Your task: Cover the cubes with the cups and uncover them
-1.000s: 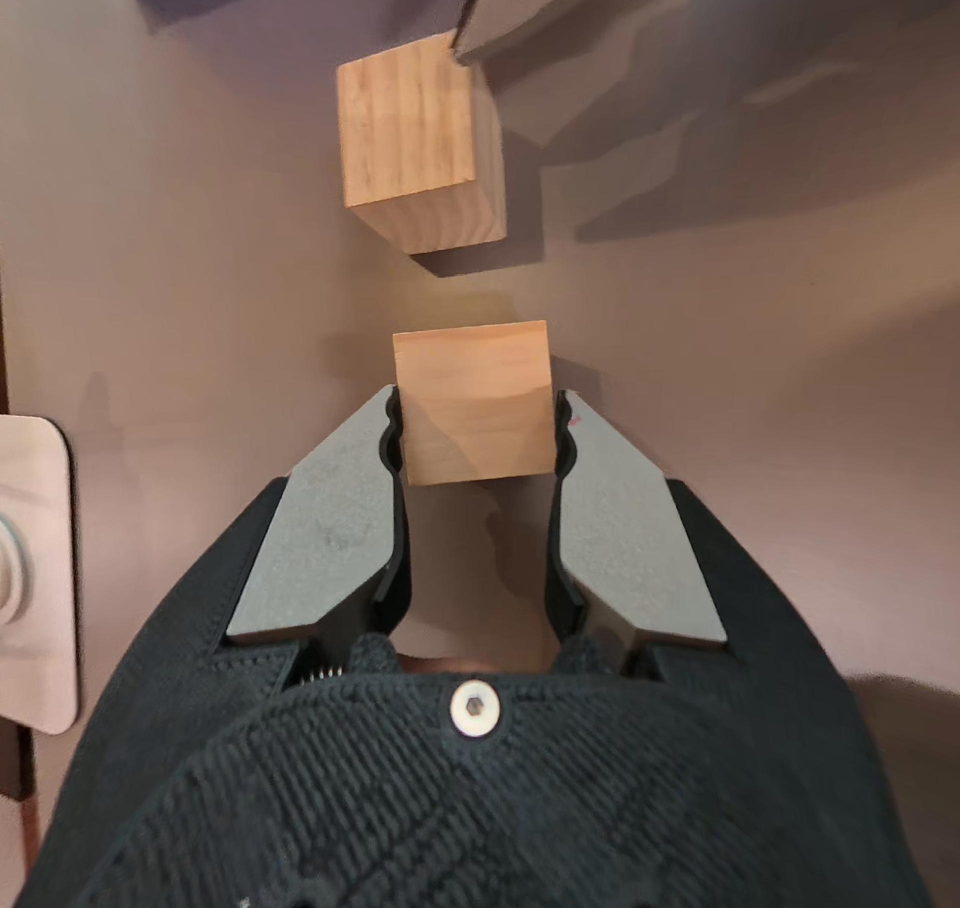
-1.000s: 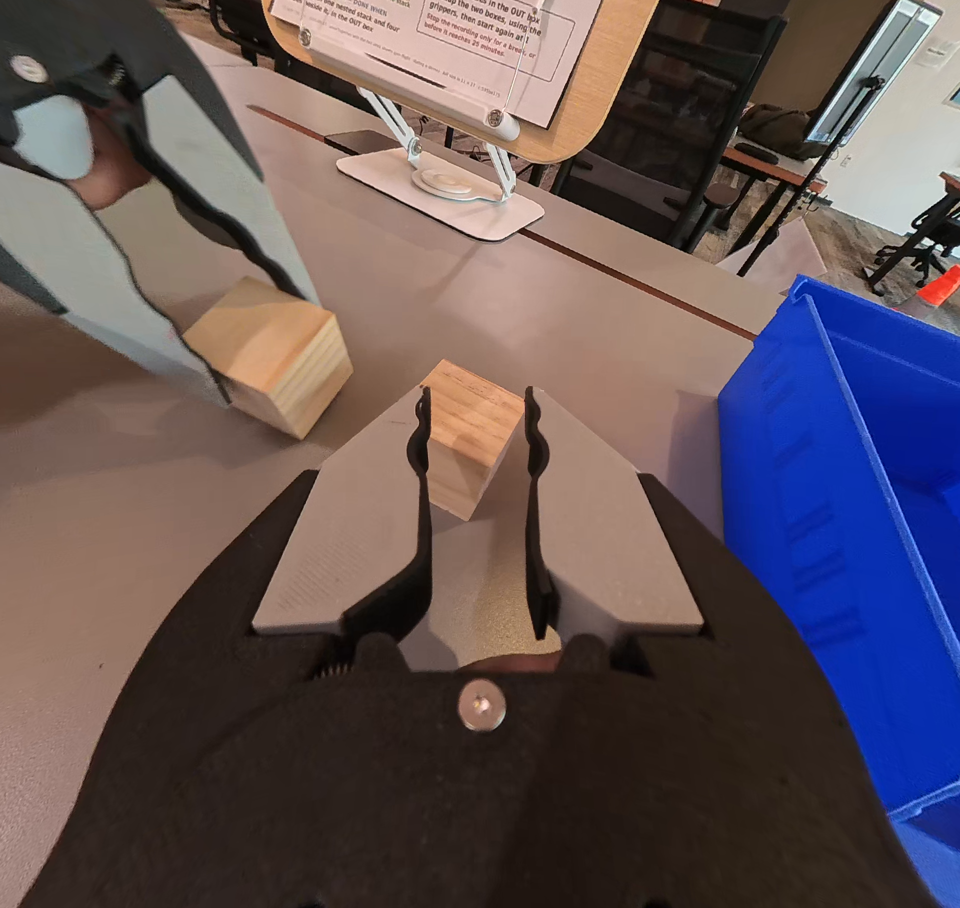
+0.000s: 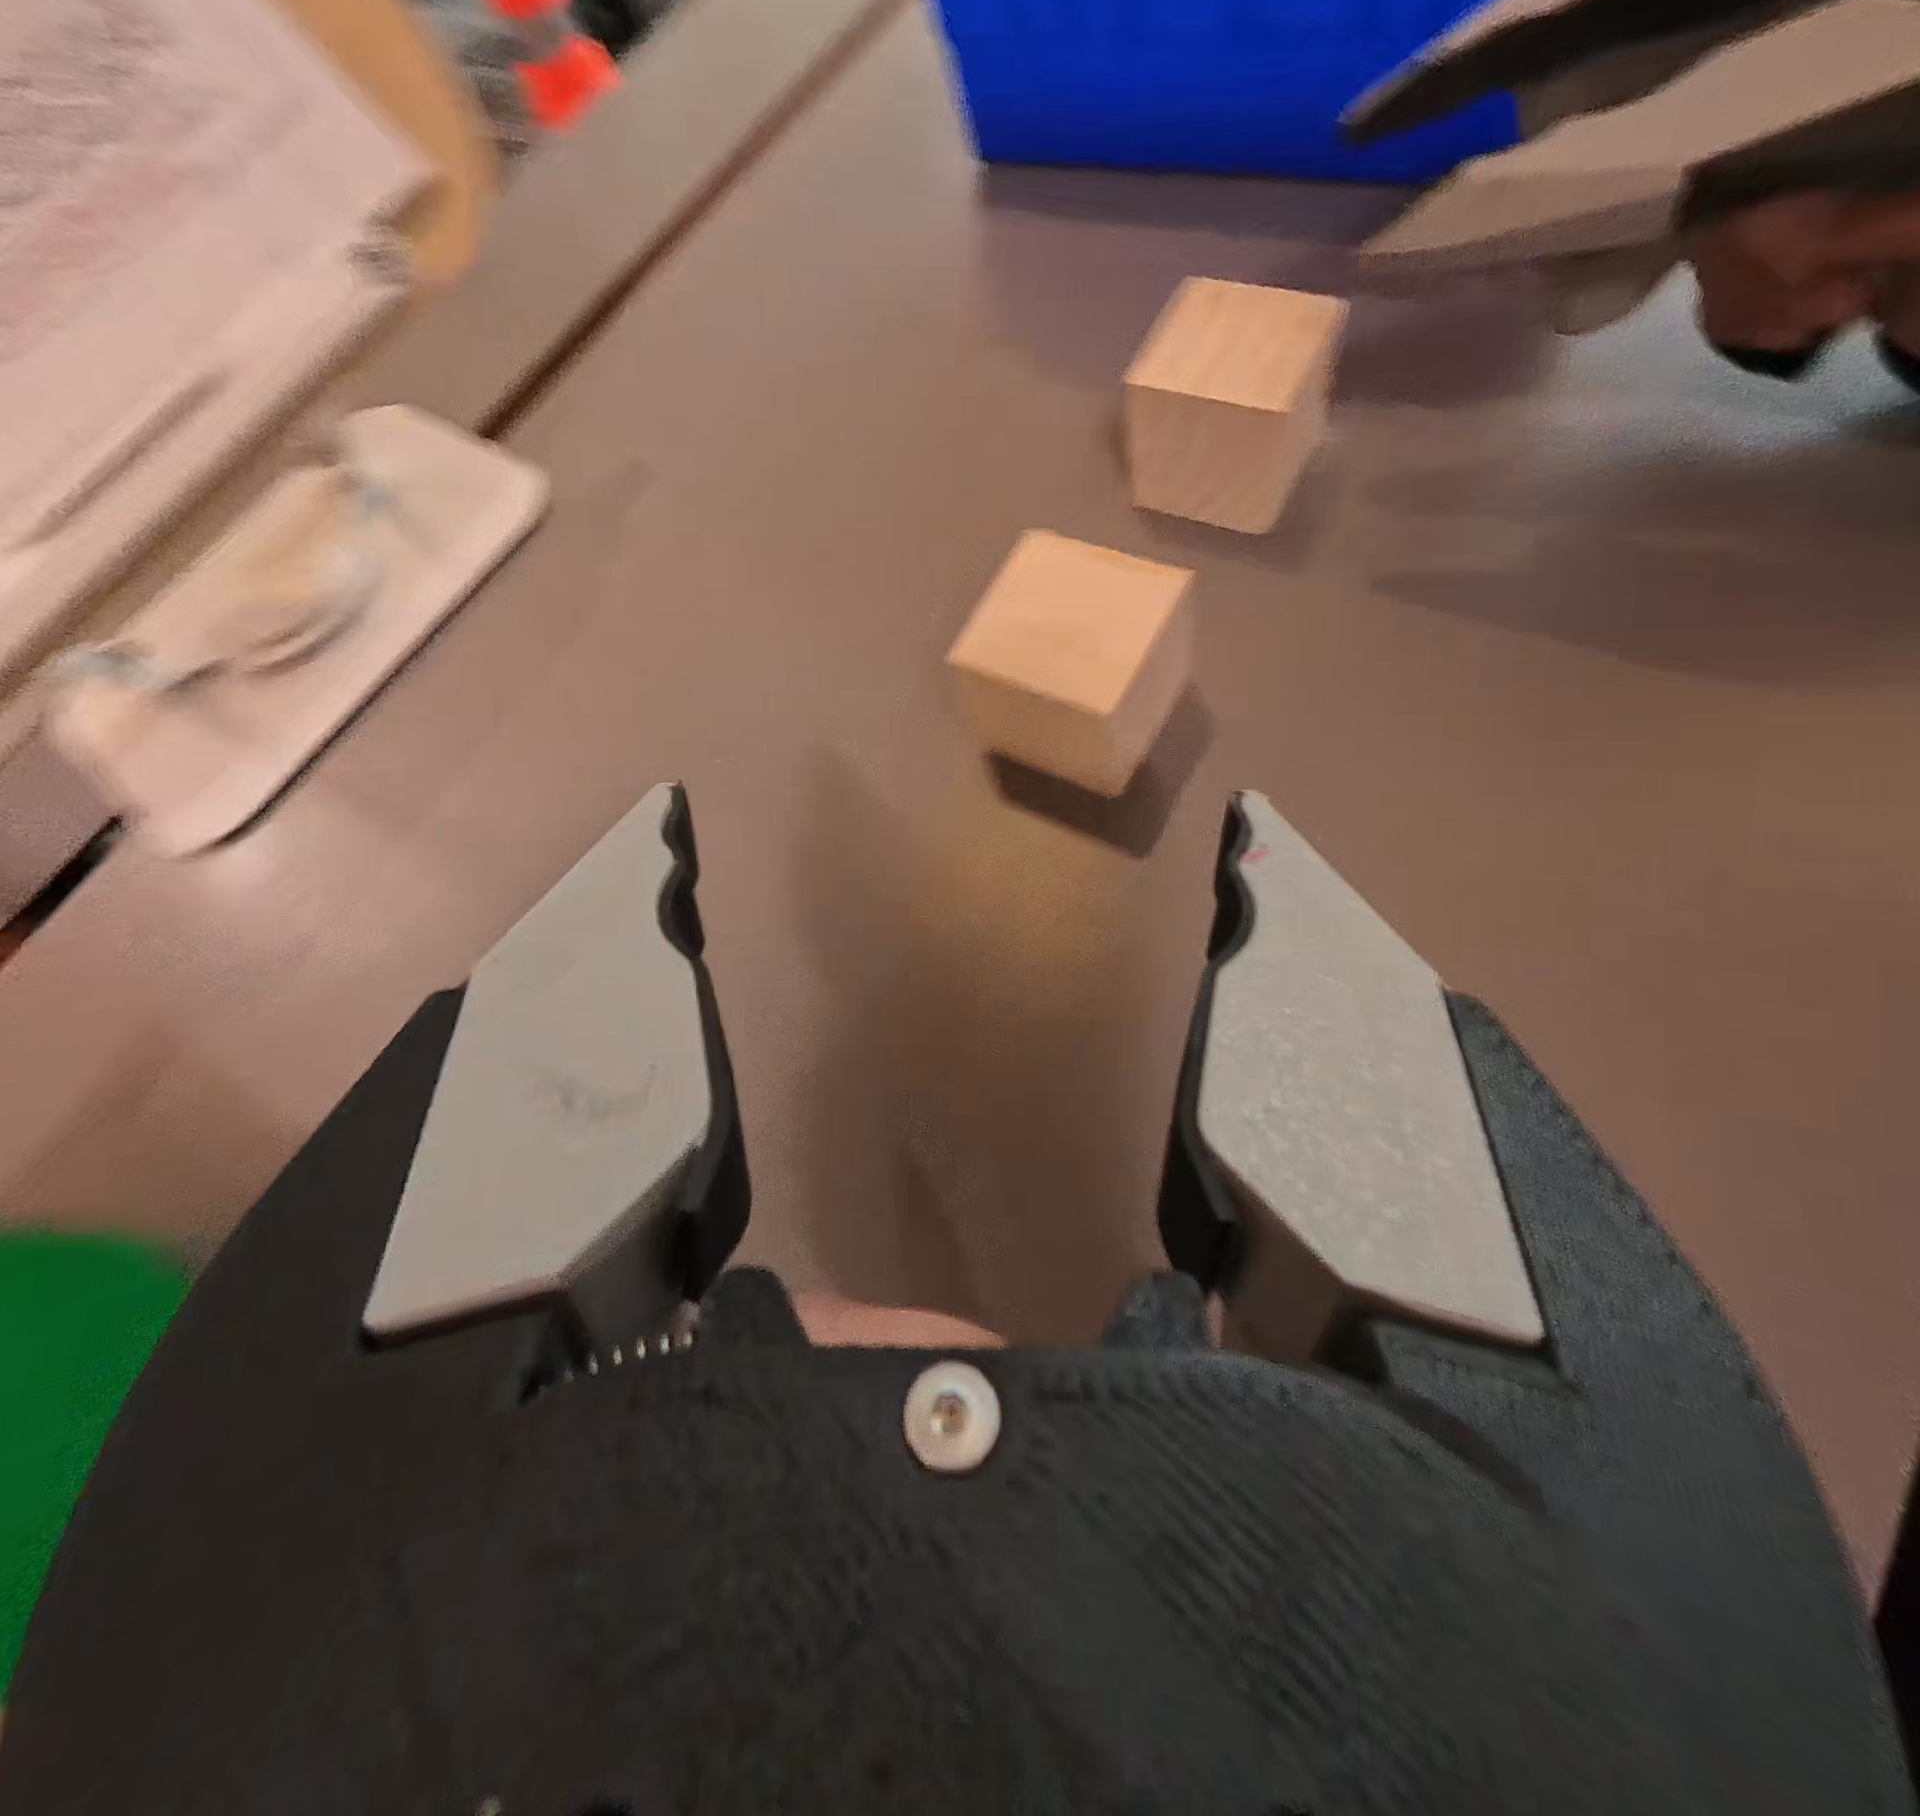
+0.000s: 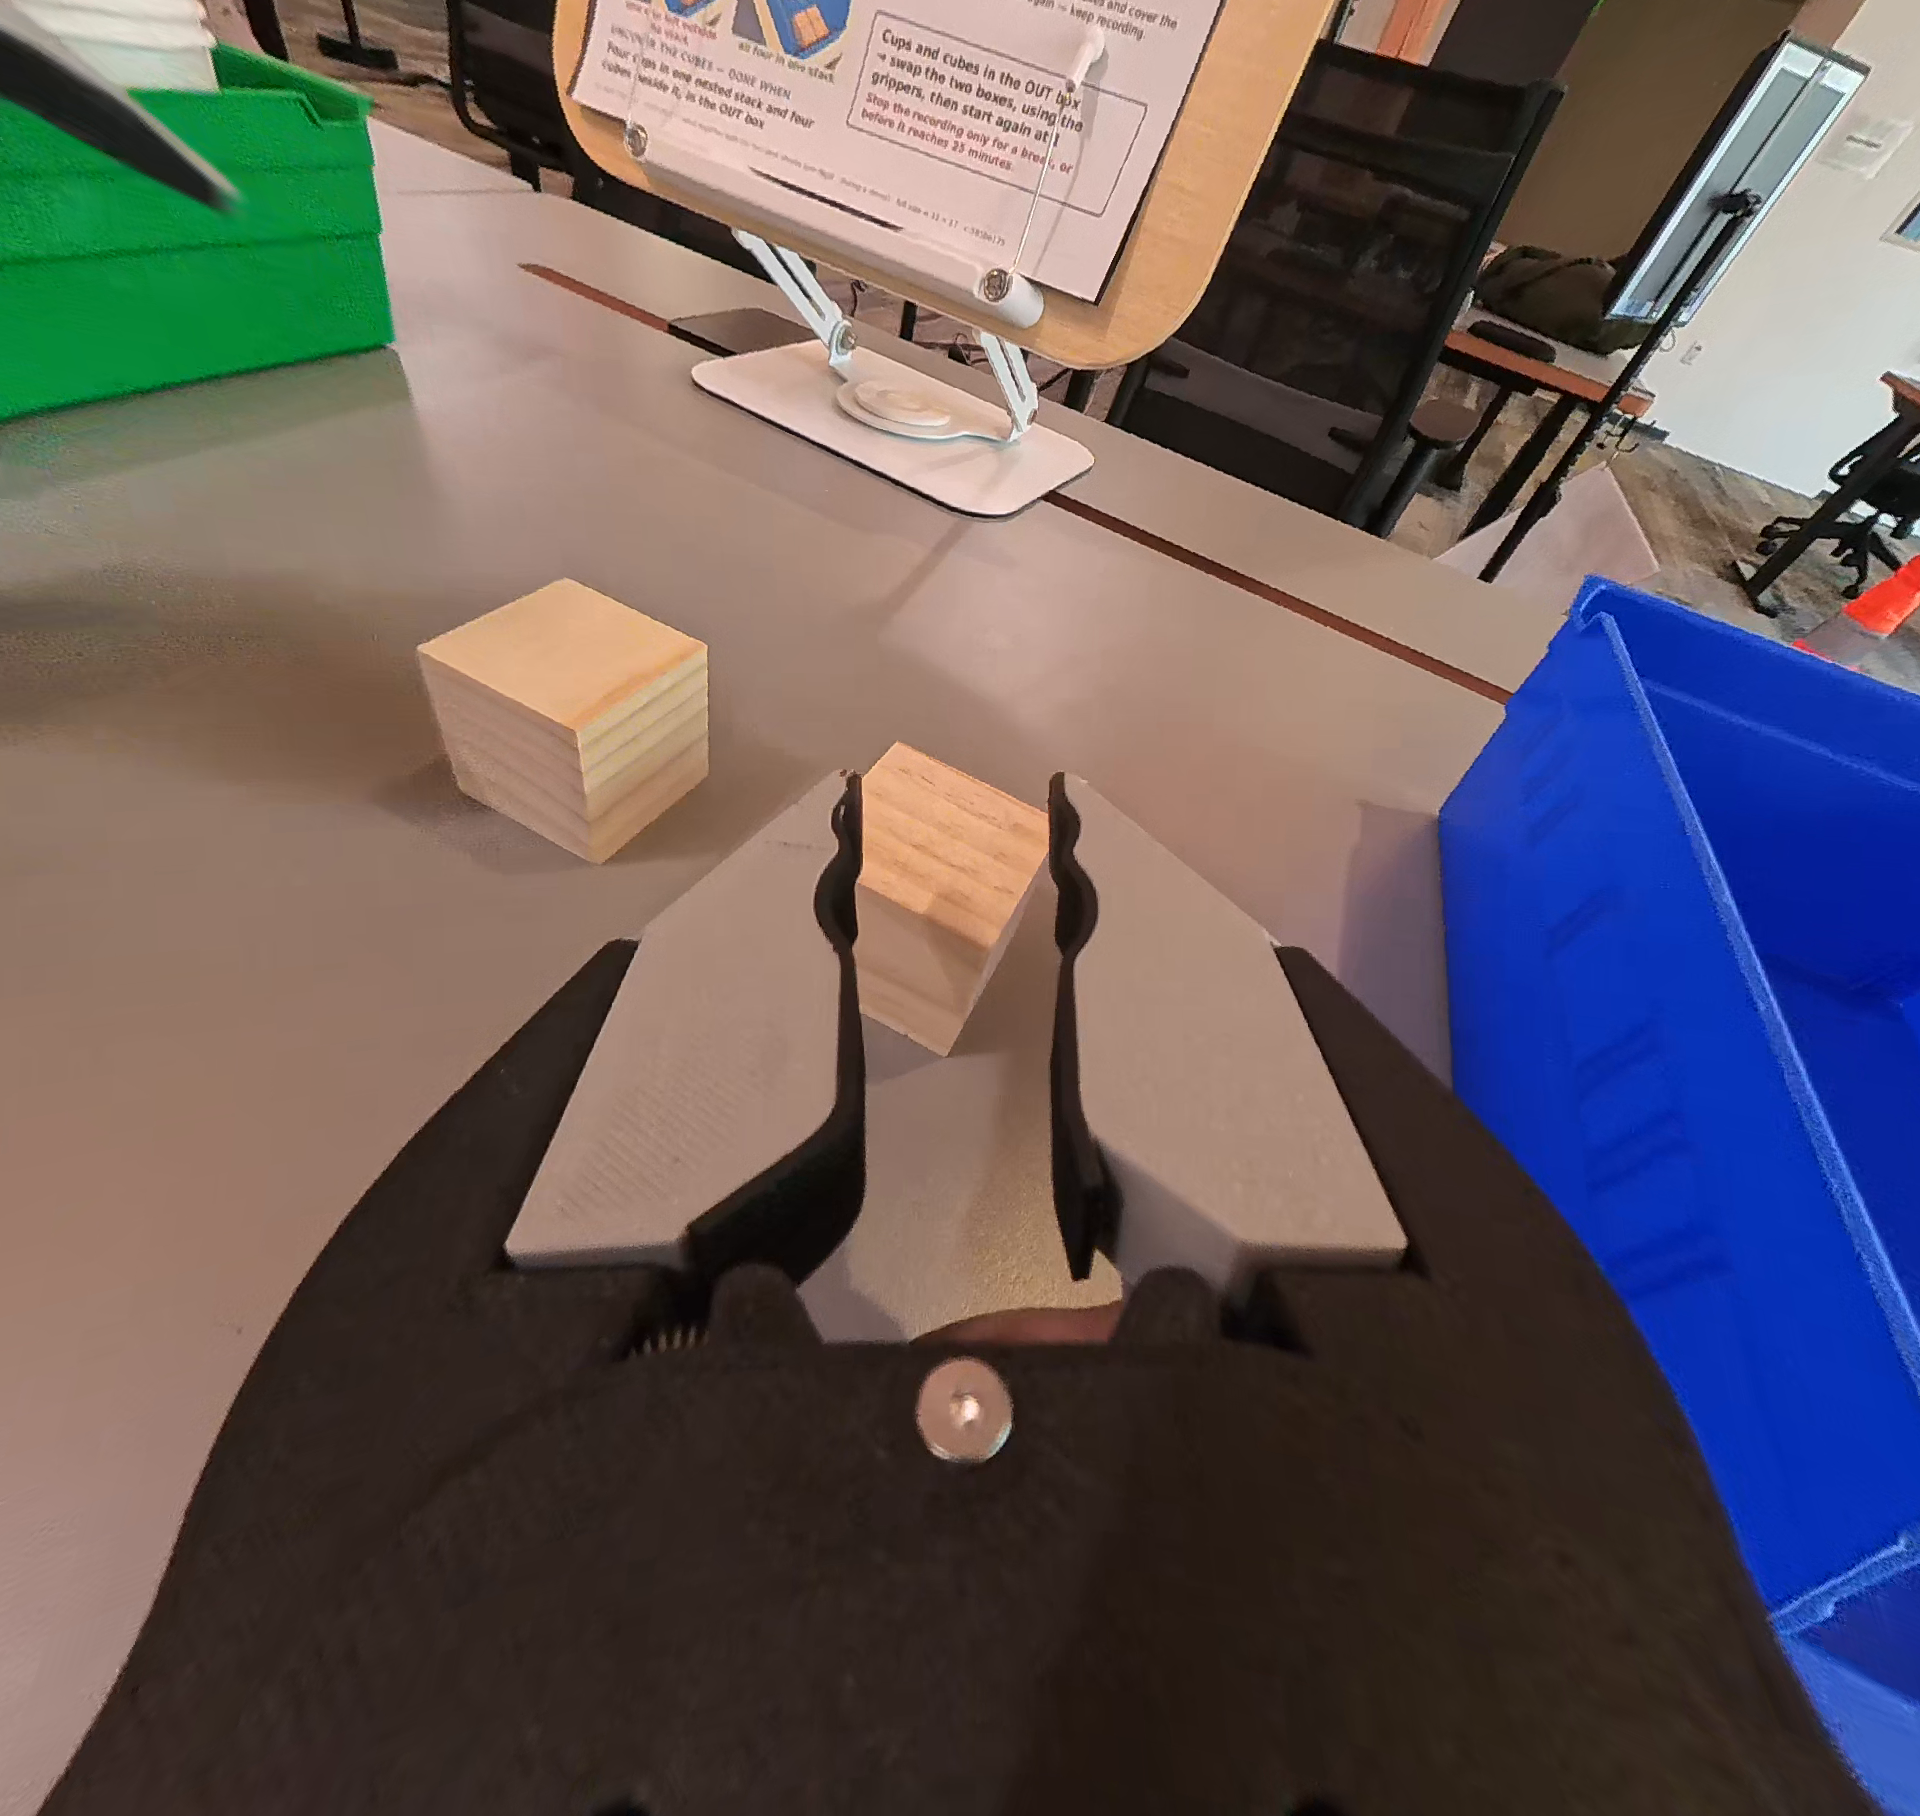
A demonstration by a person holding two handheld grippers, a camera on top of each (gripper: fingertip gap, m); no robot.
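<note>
My left gripper hovers over the bench, jaws wide apart and bare, while my right gripper hangs above a wooden cube, jaws partly apart.

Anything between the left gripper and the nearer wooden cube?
No. In the left wrist view, only bare tabletop separates the open left gripper from the nearer wooden cube.

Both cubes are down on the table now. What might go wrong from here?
The left cube and right cube sit close together, so a cup lowered over one may catch the other. The right claw, narrowly open, is close by the right cube and may nudge it toward the blue bin.
</note>
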